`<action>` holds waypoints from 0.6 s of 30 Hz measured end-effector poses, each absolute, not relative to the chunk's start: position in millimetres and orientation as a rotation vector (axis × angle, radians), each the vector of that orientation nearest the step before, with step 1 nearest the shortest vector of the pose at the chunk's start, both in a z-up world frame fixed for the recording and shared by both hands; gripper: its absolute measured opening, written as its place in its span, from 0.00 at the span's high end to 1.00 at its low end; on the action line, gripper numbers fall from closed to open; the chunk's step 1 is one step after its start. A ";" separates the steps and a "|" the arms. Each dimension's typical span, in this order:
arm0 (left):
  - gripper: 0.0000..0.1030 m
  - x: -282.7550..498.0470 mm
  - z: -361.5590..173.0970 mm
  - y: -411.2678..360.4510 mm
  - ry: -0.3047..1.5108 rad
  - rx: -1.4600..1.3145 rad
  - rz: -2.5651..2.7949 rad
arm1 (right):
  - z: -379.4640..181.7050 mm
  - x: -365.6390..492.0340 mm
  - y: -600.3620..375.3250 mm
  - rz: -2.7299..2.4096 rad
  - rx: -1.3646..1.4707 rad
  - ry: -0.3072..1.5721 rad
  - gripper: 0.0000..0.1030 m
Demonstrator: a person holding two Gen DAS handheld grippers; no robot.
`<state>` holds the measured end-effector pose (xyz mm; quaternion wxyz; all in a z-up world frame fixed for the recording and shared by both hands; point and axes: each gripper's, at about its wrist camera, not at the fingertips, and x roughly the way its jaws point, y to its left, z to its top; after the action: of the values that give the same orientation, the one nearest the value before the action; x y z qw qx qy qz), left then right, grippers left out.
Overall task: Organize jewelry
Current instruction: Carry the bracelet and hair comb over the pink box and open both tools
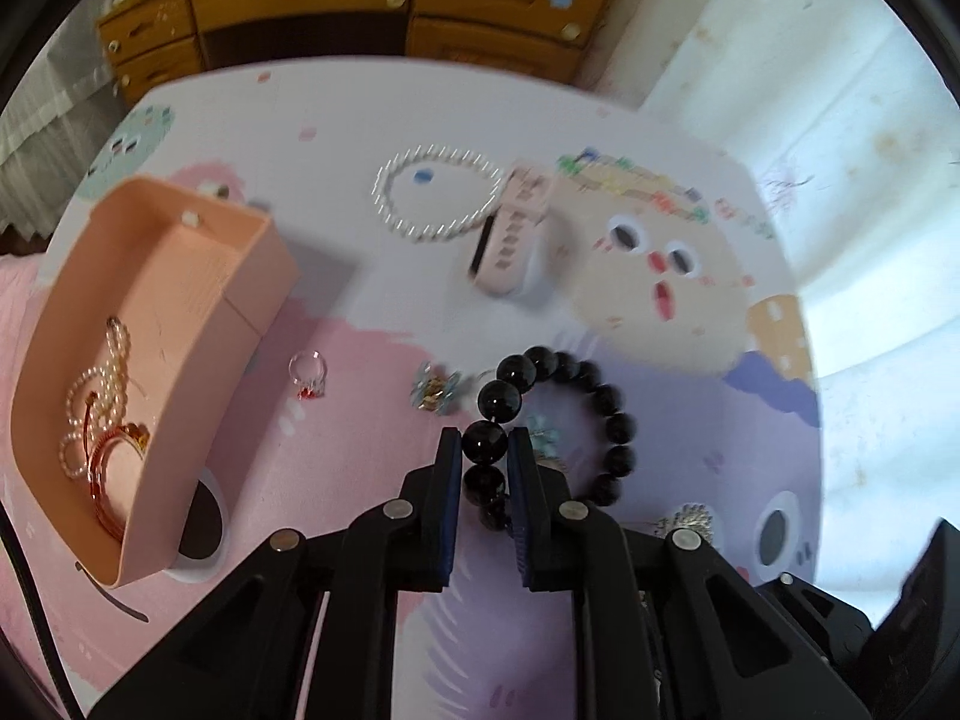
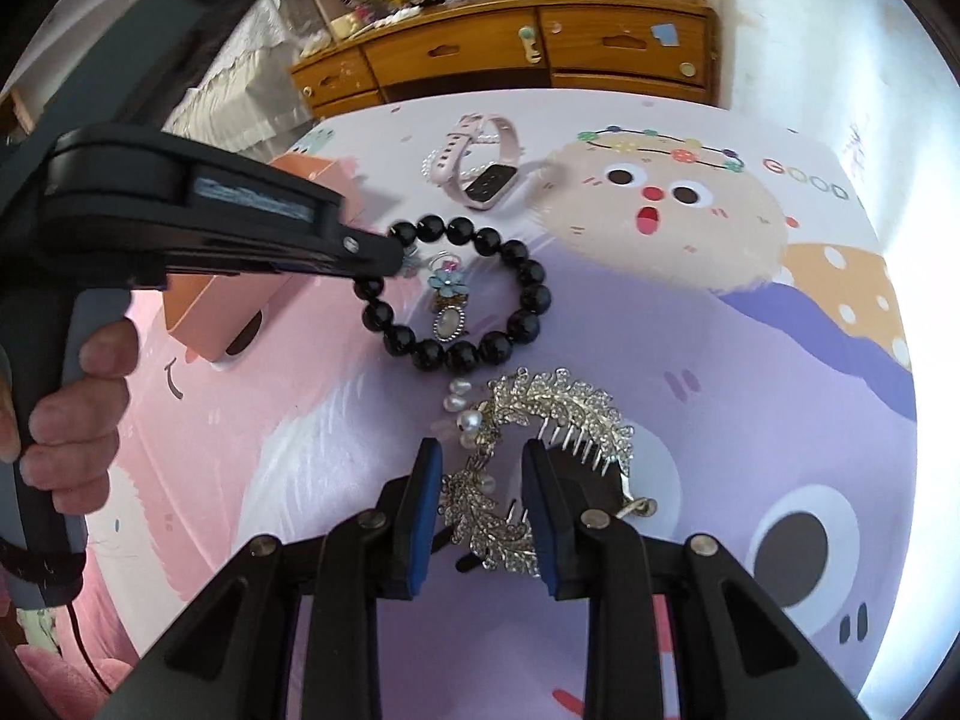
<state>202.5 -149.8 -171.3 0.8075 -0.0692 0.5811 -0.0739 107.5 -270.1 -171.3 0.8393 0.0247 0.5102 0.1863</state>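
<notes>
Left claw [image 1: 485, 450]: pinching black bracelet [image 1: 612, 414] near the counter's middle, rest of its loop lying on the cloth.
Right claw [image 2: 483, 456]: spread, straddling silver comb [image 2: 558, 408] near the counter's near edge; not yet gripped.
Done: pearl strands and a copper bangle already inside pink box [image 1: 180, 276] by the left edge.
Left: pearl bracelet [image 1: 438, 195] and pink watch [image 1: 516, 240] toward the far edge; ring [image 1: 309, 373]; flower brooch [image 2: 447, 306] inside the black loop; comb.
Progress: likely under halfway.
Writing: "GOOD" [image 2: 804, 177] on the cloth, right side; box print too blurred to read.
</notes>
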 end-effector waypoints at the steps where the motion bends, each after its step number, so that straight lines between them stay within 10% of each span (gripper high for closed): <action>1: 0.88 199.1 -165.5 -149.5 1.224 -0.155 -0.173 | -169.3 106.2 -272.5 0.391 0.064 1.075 0.74; 18: 0.88 173.6 -66.4 -115.9 0.962 -0.209 -0.341 | -121.4 101.9 -269.3 0.383 0.207 0.951 0.74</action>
<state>173.6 -115.9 -66.4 0.8672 -0.0998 0.4597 -0.1630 101.9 -269.3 -121.4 0.8664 0.0989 0.4540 0.1829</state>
